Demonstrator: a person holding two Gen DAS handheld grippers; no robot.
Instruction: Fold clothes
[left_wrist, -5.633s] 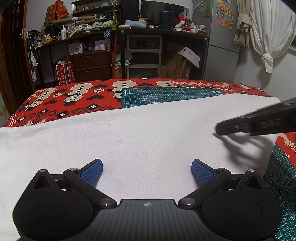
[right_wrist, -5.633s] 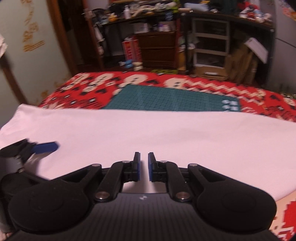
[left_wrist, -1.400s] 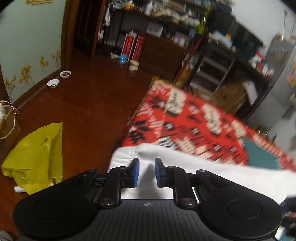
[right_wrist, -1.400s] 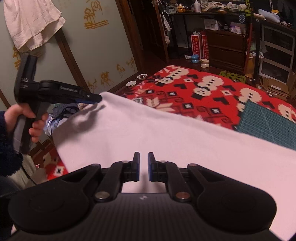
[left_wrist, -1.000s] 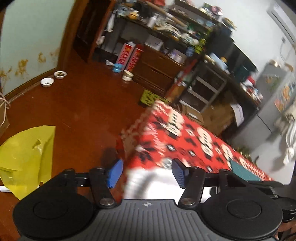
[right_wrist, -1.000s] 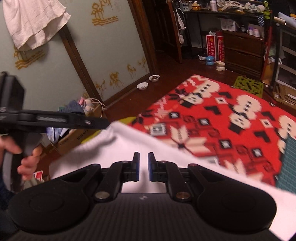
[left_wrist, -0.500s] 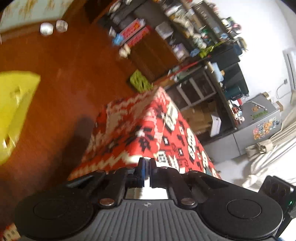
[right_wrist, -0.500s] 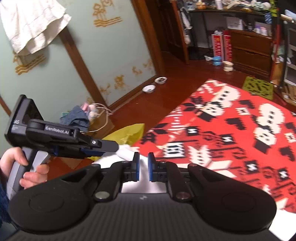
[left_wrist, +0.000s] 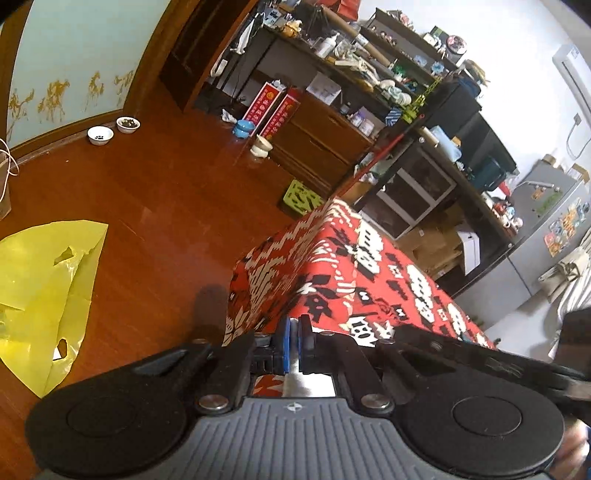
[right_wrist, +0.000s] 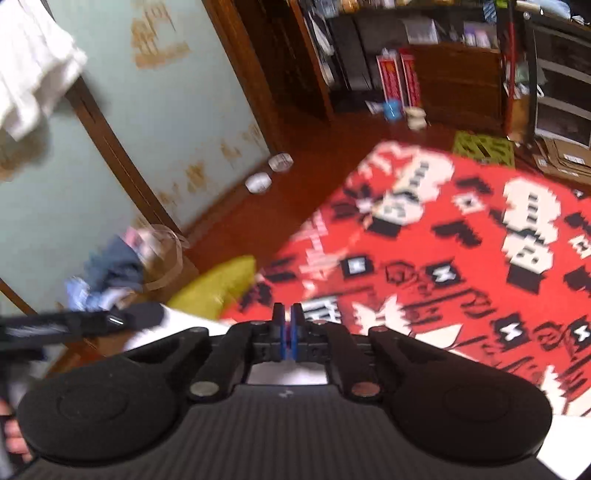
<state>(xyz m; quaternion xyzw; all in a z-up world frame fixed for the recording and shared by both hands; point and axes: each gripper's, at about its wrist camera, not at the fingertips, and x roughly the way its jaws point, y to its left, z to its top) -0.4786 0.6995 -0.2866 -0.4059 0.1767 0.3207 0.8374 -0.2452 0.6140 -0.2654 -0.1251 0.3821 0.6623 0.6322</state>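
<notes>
The white cloth (left_wrist: 308, 384) shows only as a small patch behind the nearly closed jaws of the left gripper (left_wrist: 294, 345), a strip of it pinched between the blue pads (left_wrist: 283, 343). In the right wrist view the cloth (right_wrist: 288, 376) shows the same way under the right gripper (right_wrist: 287, 334), whose jaws are closed on it, with more white at the lower right corner and beside the left gripper (right_wrist: 122, 319) at the left edge. Both grippers hold the cloth up over the near corner of the worktop (left_wrist: 369, 266), which is covered in red patterned fabric.

Half a second ago the left gripper was already clamped; a second ago its jaws stood wide with the cloth loose between them. Some five seconds back the cloth lay spread flat over the worktop and the green mat, covering most of it. The right jaws have been closed throughout. The right view has swung and is now blurred.

On the wooden floor, two small bowls (left_wrist: 110, 131) sit by the wall; one holds something dark, the other a few specks. A yellow bag (left_wrist: 40, 295) lies flat near the worktop corner; its contents cannot be made out. A blue dish (left_wrist: 244, 128) and a pale pot (left_wrist: 261, 146) stand by the drawers (left_wrist: 317, 144).
</notes>
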